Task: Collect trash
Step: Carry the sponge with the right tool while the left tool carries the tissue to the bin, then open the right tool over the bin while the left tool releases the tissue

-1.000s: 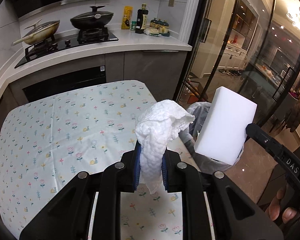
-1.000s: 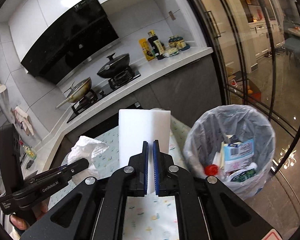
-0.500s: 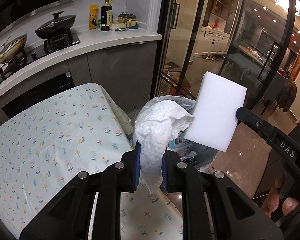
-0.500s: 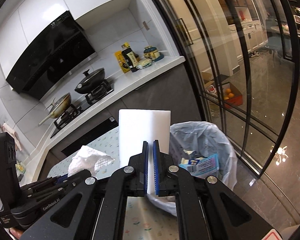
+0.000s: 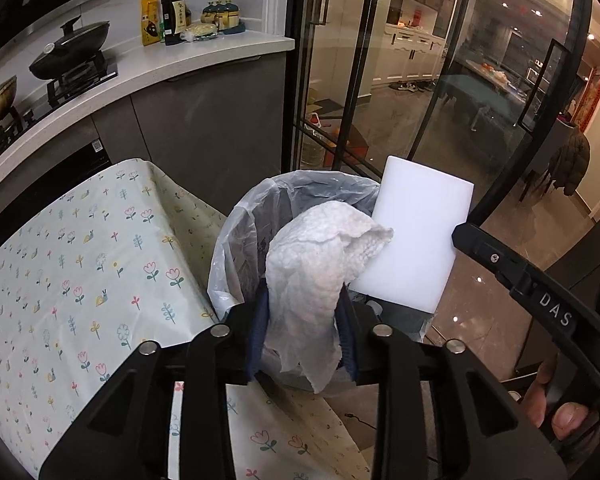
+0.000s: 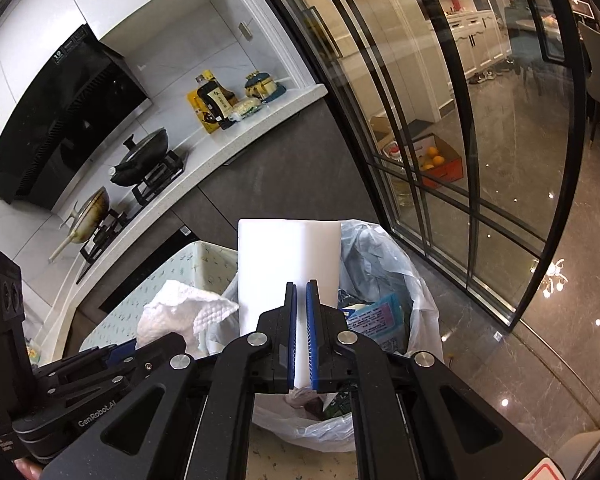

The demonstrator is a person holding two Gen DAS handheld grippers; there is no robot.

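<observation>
Above the lined bin (image 5: 256, 216), left gripper (image 5: 300, 320) jaws are opening around the paper towel (image 5: 312, 272); right gripper (image 6: 301, 336) clamps the white sponge (image 6: 288, 256).

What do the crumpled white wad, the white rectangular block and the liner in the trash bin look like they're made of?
Crumpled white wad: likely paper towel, matte, with a quilted embossed surface and thin ragged edges.
White rectangular block: probably foam or sponge, matte, uniform, with softly rounded corners; the look leaves it open.
Bin liner: thin translucent plastic film, glossy and wrinkled, draped over the rim.
</observation>
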